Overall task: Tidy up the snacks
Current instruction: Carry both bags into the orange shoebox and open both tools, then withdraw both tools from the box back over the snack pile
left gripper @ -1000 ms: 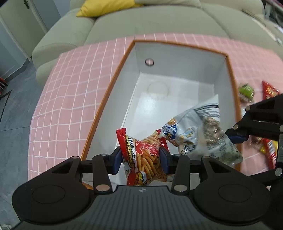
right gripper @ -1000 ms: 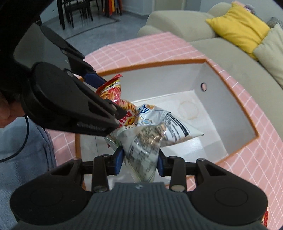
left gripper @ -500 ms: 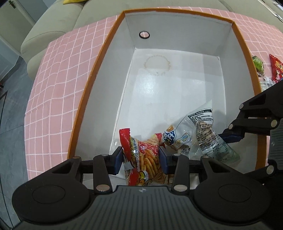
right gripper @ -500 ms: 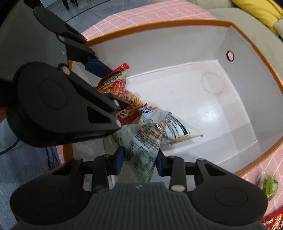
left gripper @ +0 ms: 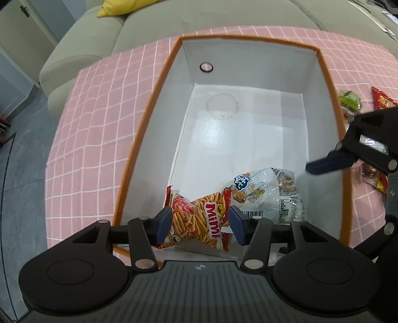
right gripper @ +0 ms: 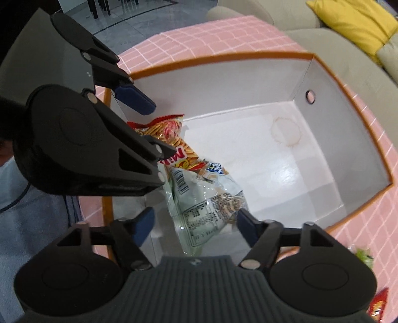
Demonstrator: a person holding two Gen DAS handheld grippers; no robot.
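Note:
A white box with an orange rim [left gripper: 146, 139] stands on the pink checked cloth. In its near corner lie a red Mimi stick-snack packet [left gripper: 199, 218] and a clear white packet [left gripper: 268, 191], overlapping. My left gripper [left gripper: 200, 224] hangs over the Mimi packet with its jaws opening; the packet lies flat between the pads, let go. My right gripper [right gripper: 195, 226] is above the clear packet [right gripper: 206, 208], jaws opening too, with a gap on each side of the packet. One right fingertip [left gripper: 328, 164] reaches over the box's right wall.
Loose snacks lie on the cloth right of the box: a green packet [left gripper: 349, 99] and a red packet [left gripper: 381, 100]. A beige sofa [left gripper: 199, 22] with a yellow cushion [left gripper: 119, 6] stands behind the table. The box floor [right gripper: 298, 161] beyond the two packets is bare.
Both grippers went from shut on their packets to open. The Mimi packet and the clear packet dropped into the box's near corner. Both grippers dipped into the box, then rose a little.

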